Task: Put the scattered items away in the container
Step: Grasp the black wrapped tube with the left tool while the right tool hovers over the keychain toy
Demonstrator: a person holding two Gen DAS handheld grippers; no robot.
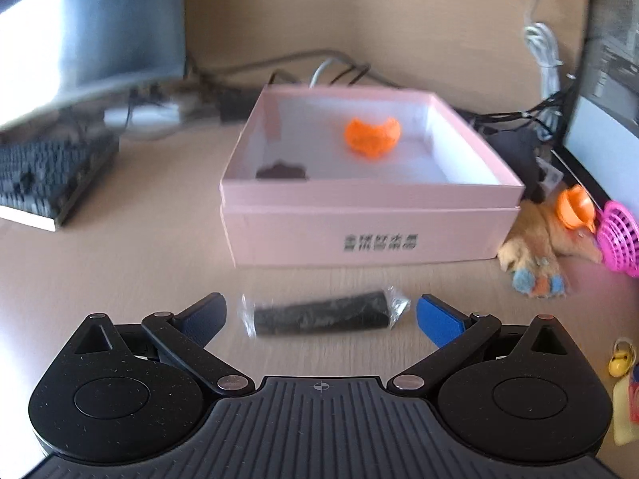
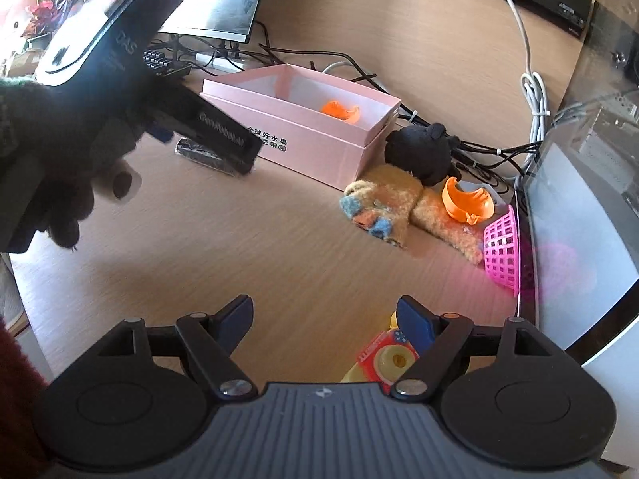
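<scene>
A pink box [image 1: 371, 235] stands open on the wooden desk, with an orange piece [image 1: 372, 138] and a dark item [image 1: 282, 171] inside. My left gripper [image 1: 321, 315] is open, its blue fingers either side of a black roll in clear wrap [image 1: 323, 313] lying on the desk before the box. My right gripper [image 2: 325, 325] is open and empty above the desk; a red and yellow toy [image 2: 385, 359] lies by its right finger. The box [image 2: 319, 135], the left gripper [image 2: 191, 119] and the roll [image 2: 207, 157] show in the right wrist view.
Right of the box lie a furry paw glove [image 2: 379, 211], a black plush [image 2: 423, 151], an orange shell [image 2: 467, 199] and a pink basket [image 2: 503, 247]. A keyboard [image 1: 48, 175] and monitor [image 1: 80, 32] stand left; cables [image 1: 319, 72] run behind. Another screen [image 2: 579, 239] stands right.
</scene>
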